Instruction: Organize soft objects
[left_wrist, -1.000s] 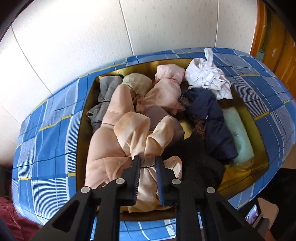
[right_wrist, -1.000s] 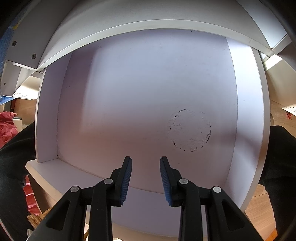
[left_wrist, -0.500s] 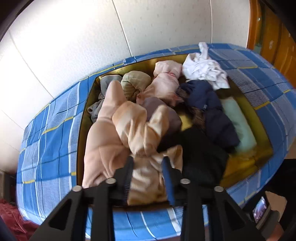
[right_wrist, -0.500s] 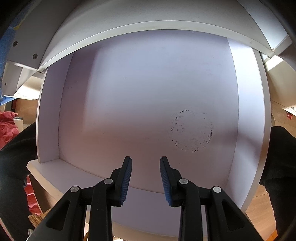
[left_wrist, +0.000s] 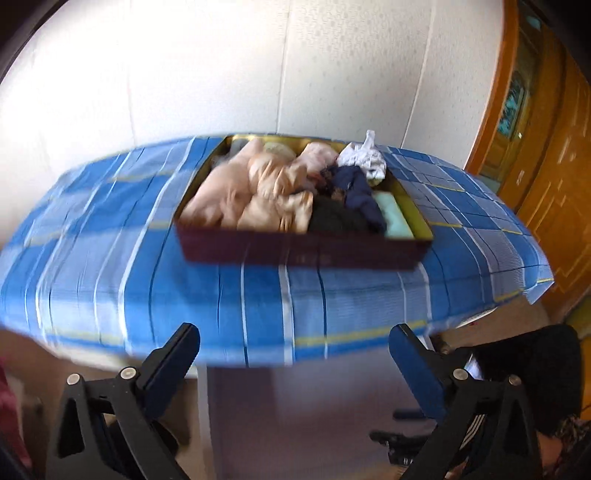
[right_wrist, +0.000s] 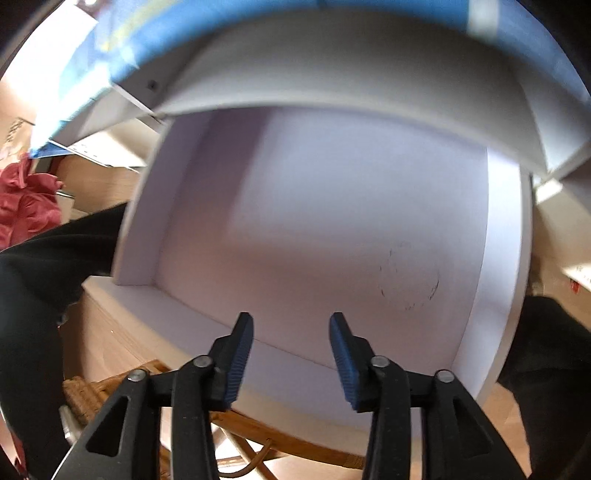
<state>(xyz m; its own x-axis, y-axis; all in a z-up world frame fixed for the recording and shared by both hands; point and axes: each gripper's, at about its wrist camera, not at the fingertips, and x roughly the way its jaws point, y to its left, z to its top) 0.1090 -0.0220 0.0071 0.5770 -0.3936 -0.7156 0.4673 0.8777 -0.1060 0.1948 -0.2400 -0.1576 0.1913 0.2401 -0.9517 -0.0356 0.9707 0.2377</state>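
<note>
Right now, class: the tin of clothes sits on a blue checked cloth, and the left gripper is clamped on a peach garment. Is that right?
Not quite. The left gripper is open with nothing between its jaws, which have just been opening; the peach garment lies in the tin. The left wrist view shows this. The tin does sit on the blue checked cloth.

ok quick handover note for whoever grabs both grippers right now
Left hand-held gripper: jaws have just opened wide, nothing between them, in front of the table.
Right hand-held gripper: jaws have just been opening, empty, over the white drawer.
Soft items: peach garments, navy piece and white cloth heaped in the tray on the blue checked cloth.
Done: nothing in the drawer.
Left: sort the pile.
</note>
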